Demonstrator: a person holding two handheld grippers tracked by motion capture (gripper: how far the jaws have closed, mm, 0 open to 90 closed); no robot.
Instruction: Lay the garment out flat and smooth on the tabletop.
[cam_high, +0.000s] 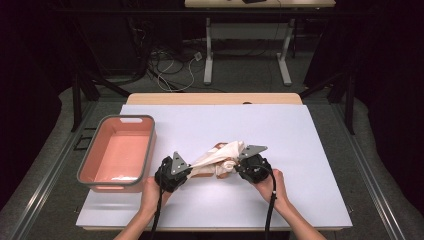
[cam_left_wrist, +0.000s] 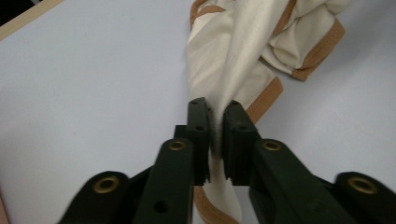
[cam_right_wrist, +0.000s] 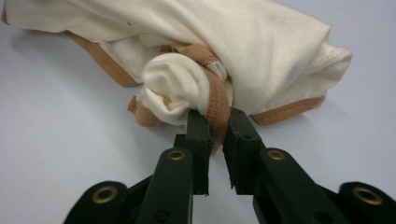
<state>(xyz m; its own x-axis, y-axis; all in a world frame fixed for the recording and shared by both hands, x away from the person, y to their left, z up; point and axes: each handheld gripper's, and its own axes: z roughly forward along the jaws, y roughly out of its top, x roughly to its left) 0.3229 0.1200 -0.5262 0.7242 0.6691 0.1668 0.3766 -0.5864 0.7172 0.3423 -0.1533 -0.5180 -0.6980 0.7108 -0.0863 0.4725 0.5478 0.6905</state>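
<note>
1. Hands enter at the near table edge, each holding a gripper: left gripper (cam_high: 172, 172) and right gripper (cam_high: 252, 167), with the cloth (cam_high: 220, 157) strung between them on the white table (cam_high: 300, 150).
2. Left jaws stand almost closed, pinching a thin fold of cream cloth (cam_left_wrist: 243, 56); the fabric runs taut and twisted away from the pads.
3. Right jaws are nearly closed too, clamped on a tan hem strip (cam_right_wrist: 217, 107) beside a bunched knot of cloth (cam_right_wrist: 175, 86).
4. Cloth lies mid-table, just right of the bin (cam_high: 90, 165), partly lifted between the 2 grippers, the rest crumpled on the surface.
5. It looks light, soft and limp, so it should sag and fold wherever unsupported; thin layers may slip from a shallow pinch.
6. Best hold, I judge, is the stitched tan hem or a corner, where the thicker edge gives the pads more to bite.
7. Farther off, the pink bin sits empty by the table's left edge.
</note>
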